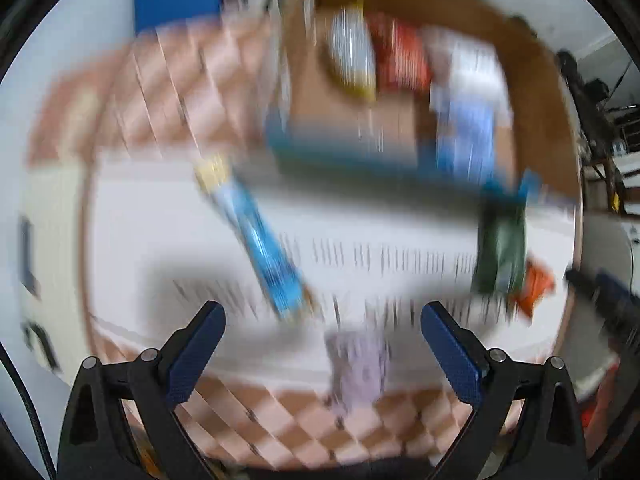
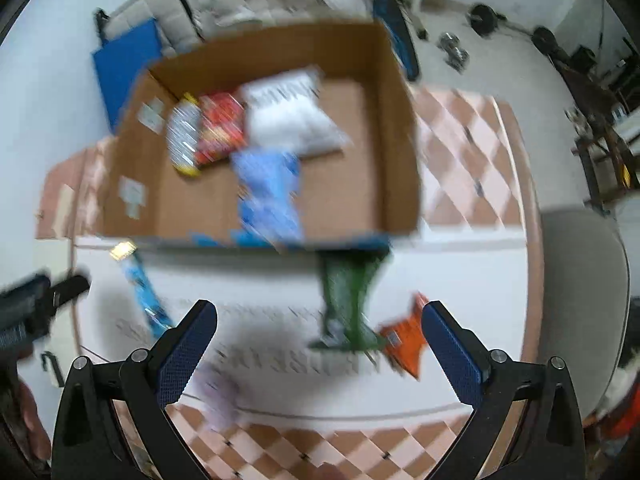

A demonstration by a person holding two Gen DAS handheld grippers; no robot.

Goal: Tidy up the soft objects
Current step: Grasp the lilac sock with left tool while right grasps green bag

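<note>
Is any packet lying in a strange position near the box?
Yes. The light blue packet hangs over the front edge of the cardboard box, partly inside, partly out. Both frames are blurred, so finer details are unclear.

I can read nothing here: motion blur smears the print on the packets in the cardboard box (image 2: 384,128) and the dark lines on the white sheet (image 2: 280,280).
</note>
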